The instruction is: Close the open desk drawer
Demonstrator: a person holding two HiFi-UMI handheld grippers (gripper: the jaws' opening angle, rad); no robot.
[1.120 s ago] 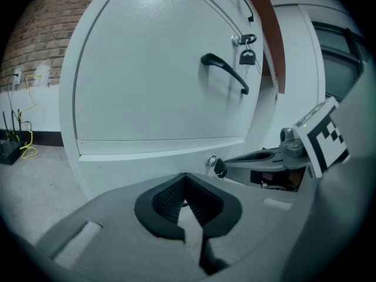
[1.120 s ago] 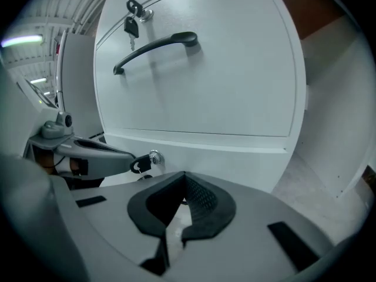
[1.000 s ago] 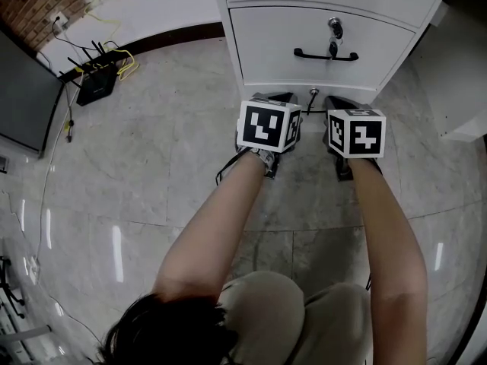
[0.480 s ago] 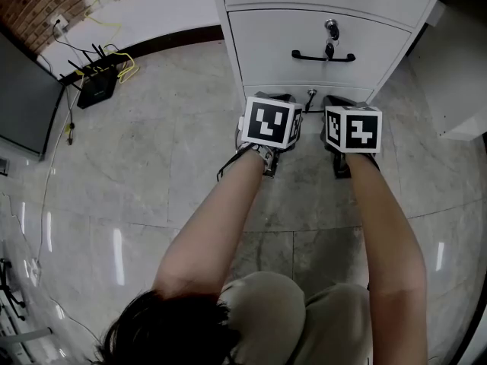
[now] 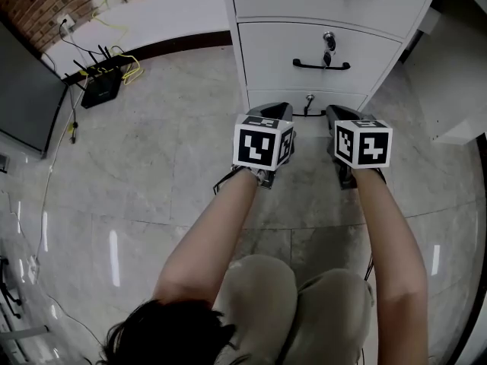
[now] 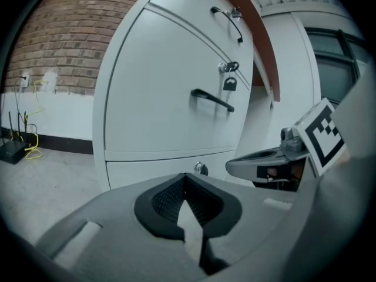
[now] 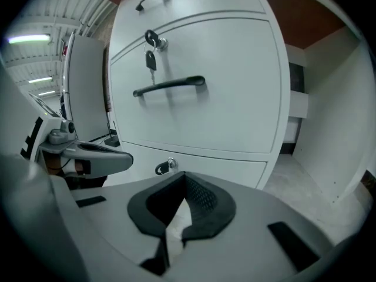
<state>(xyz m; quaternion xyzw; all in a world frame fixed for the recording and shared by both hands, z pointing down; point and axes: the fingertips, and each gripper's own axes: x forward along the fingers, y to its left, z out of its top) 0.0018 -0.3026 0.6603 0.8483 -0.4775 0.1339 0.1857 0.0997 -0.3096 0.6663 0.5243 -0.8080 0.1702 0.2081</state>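
- A white cabinet stands at the top edge of the head view, with pale tiled floor open to its left and in front of it.
- A white panel closes in the right side; a router and yellow cables lie well apart at the far left wall.
- The bottom drawer is the lowest front of the cabinet, right at floor level, and in both gripper views it looks flush with the cabinet face.
- A small lock sits at the middle of that drawer, between the two grippers' tips.
- Above it, the middle drawer carries a black handle and a hanging key.
- The left gripper is clenched, pads meeting at the tip with nothing between them, low and close before the bottom drawer.
- The right gripper is likewise clenched and empty, side by side with the left.
- Whether either tip touches the drawer front cannot be told.
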